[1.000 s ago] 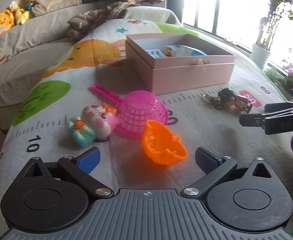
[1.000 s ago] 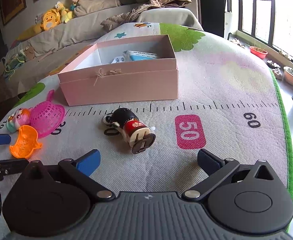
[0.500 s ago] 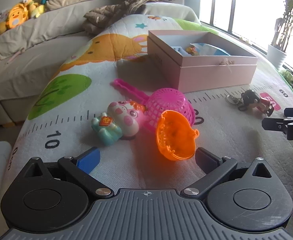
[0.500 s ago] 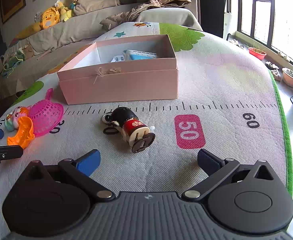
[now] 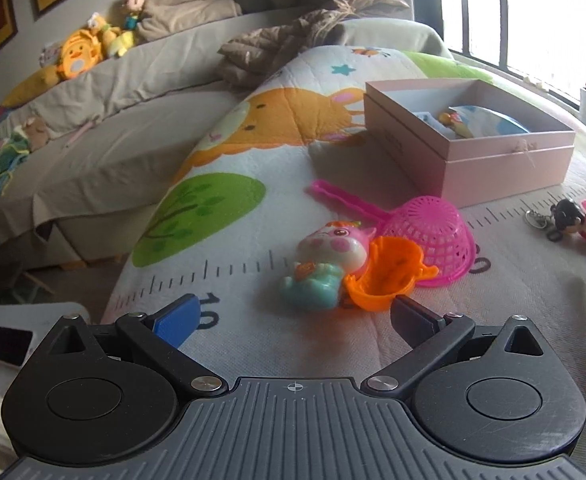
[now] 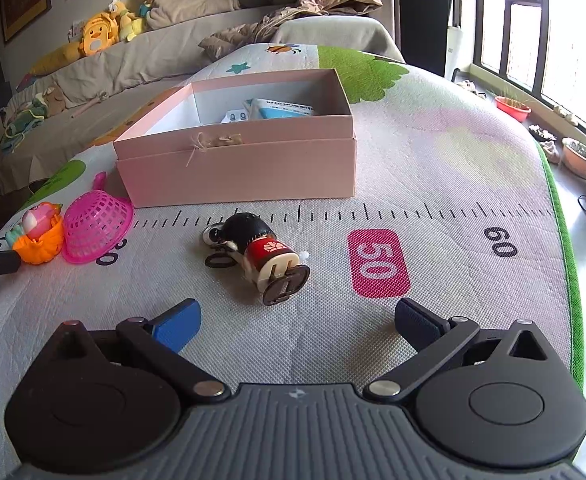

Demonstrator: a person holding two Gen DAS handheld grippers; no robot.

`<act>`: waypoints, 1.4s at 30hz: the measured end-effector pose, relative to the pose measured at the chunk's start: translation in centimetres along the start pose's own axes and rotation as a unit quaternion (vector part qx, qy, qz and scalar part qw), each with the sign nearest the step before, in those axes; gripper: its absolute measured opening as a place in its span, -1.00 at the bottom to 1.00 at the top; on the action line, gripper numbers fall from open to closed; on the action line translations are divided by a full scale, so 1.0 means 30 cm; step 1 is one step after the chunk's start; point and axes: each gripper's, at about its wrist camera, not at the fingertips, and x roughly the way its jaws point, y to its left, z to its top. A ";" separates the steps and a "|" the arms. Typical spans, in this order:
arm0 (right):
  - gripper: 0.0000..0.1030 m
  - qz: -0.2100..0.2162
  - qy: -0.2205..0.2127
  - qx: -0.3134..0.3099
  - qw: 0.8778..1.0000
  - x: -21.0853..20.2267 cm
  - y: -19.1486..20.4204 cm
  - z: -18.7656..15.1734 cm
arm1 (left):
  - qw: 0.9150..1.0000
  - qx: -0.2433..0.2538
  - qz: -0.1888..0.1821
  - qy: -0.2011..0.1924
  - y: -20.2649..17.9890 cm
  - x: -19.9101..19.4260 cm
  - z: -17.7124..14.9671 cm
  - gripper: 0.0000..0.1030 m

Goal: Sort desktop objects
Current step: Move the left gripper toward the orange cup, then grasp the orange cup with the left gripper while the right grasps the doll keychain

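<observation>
Half the pig toy (image 6: 37, 222) hides behind the orange cup (image 6: 41, 245).

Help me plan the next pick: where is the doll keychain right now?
In the right wrist view the doll keychain lies on the mat just ahead of the open right gripper, between the pink box and the pink 50 mark.

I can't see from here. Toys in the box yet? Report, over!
Left gripper and right gripper: open, empty. Doll, orange mould still outside pink box. Nothing blocking.
</observation>
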 end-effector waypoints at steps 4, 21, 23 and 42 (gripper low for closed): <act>1.00 0.000 0.000 0.000 1.000 -0.001 0.001 -0.001 | 0.996 -0.034 -0.086 0.016 -0.009 -0.020 0.010 1.00; 1.00 -0.003 -0.001 0.002 1.000 -0.003 0.002 0.000 | 0.997 -0.015 -0.076 0.030 -0.153 0.090 0.022 0.26; 1.00 -0.005 0.000 0.000 1.000 -0.001 0.005 0.002 | 0.996 -0.004 -0.087 0.029 -0.151 0.077 0.016 0.13; 0.82 0.089 0.032 -0.123 0.988 0.024 0.160 0.111 | 0.994 0.053 -0.099 0.021 -0.069 -0.018 -0.056 0.84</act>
